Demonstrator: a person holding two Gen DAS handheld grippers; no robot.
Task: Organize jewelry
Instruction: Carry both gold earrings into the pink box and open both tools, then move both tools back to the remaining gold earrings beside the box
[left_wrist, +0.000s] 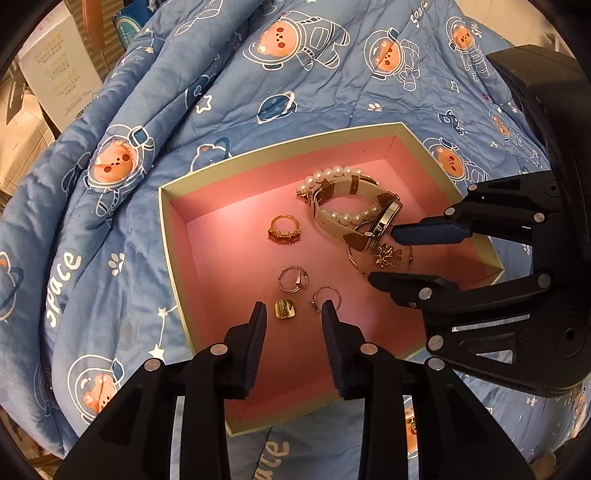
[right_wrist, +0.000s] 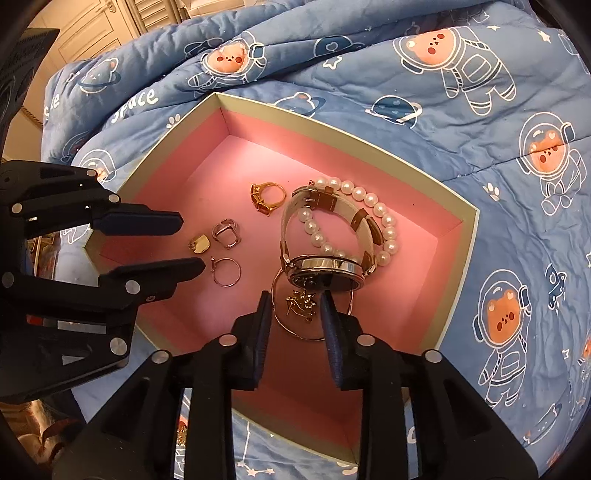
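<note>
A pink-lined box lies on a blue quilt and holds jewelry. My left gripper is open, its fingers either side of a gold band ring. A thin hoop ring and a silver ring lie close by. My right gripper is open over a gold star brooch on a thin bangle. A white-strapped watch, a pearl bracelet and an amber-stone ring sit beyond.
The blue bear-print quilt surrounds the box in rumpled folds. A white printed carton stands beyond the quilt at the left. Cream cabinet doors show at the back left of the right wrist view.
</note>
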